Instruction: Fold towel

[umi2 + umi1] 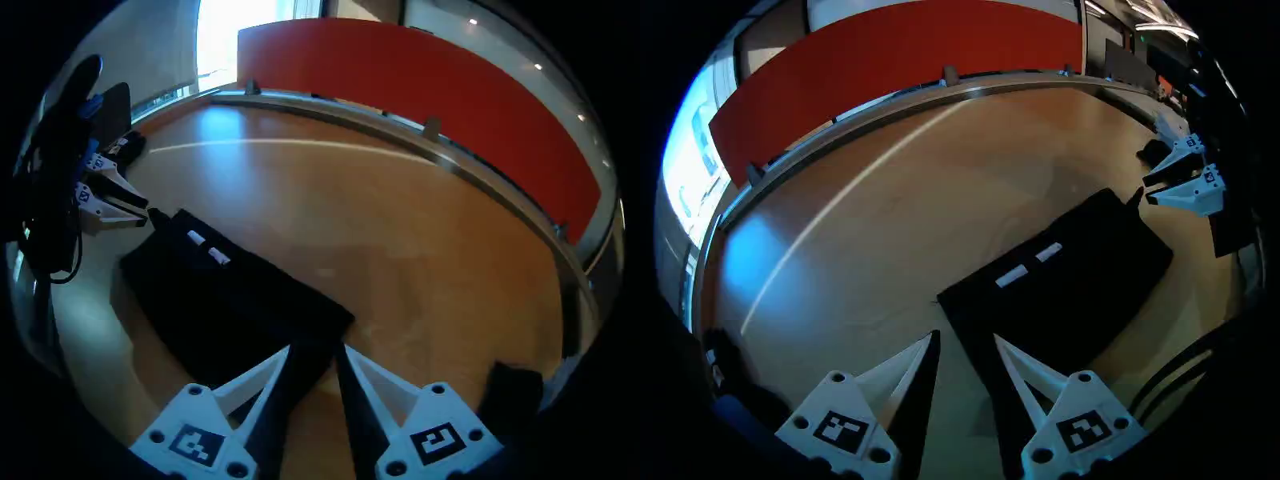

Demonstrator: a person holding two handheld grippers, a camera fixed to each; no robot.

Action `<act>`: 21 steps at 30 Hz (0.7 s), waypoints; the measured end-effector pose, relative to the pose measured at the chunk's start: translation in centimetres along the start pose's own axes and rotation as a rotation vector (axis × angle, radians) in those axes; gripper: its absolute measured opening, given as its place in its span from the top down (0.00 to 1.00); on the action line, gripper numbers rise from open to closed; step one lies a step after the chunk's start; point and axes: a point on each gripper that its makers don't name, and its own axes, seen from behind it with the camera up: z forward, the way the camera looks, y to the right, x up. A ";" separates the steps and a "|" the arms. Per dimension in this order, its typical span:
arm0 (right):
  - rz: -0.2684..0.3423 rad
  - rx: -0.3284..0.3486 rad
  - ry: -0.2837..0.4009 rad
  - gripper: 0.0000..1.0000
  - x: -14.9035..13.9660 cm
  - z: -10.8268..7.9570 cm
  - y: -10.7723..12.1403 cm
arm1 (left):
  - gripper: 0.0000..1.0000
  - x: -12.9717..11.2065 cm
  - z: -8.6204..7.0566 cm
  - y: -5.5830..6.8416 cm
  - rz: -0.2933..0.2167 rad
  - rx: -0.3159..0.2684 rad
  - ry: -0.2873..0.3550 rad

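While the black rectangular cloth towel point(1072, 272) lies flat on the light wooden bench point(880, 200), I hold a tool at each end.
The white two-finger left tool point(962, 340) has its fingers apart just short of the near corner, gripping nothing. The white right tool point(314, 352) is likewise spread at the opposite corner, the cloth edge at its tips. I judge this the reach before a fold: each tool must slip over its corner, close and lift evenly.

No legible text anywhere. Two white tags point(1012, 276) on black towel point(1088, 296), centre frame: too small to read. Coded squares point(840, 430) on left gripper point(963, 336) and right gripper point(314, 347), lower frame: patterns, no letters.
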 end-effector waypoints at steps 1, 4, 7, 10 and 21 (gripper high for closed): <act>-0.001 -0.006 0.002 0.55 0.1 0.0 0.2 | 0.62 0.1 0.0 0.0 0.000 0.001 0.001; -0.004 -0.021 0.009 0.41 0.2 0.1 0.6 | 0.62 0.2 0.0 -0.2 -0.002 0.006 0.004; -0.004 -0.026 0.016 0.30 0.4 -0.1 0.9 | 0.59 0.3 -0.1 -0.5 -0.006 0.012 0.006; -0.001 -0.027 0.024 0.10 0.5 -0.2 0.9 | 0.46 0.3 -0.2 -0.6 -0.011 0.011 0.006; 0.022 -0.021 0.036 0.03 0.2 -1.0 0.7 | 0.02 0.1 -0.9 -0.1 -0.047 -0.016 0.008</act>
